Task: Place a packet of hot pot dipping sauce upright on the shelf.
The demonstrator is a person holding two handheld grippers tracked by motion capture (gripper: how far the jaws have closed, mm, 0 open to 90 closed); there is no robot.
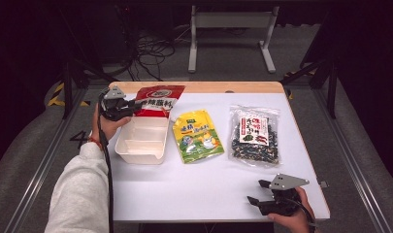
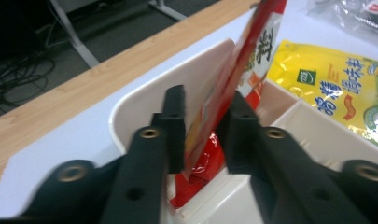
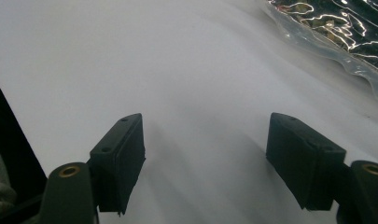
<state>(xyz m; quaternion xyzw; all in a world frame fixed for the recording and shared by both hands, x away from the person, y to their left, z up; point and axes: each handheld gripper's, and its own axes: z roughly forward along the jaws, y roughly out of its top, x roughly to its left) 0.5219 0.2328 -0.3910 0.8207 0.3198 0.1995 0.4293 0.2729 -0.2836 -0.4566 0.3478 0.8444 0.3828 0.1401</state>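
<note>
On white table [image 1: 194, 189] amid dark room: left gripper [image 1: 117, 108] loosening around red packet [image 1: 157, 99], right gripper [image 1: 269, 194] open.

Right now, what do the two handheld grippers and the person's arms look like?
Both grippers, left gripper and right gripper, are black with two blocky jaws, brass-coloured rivets at the jaw pivots and a grey three-cornered plate on top. A black cable trails from the left one over a light grey sleeve. A red band circles that wrist.
</note>
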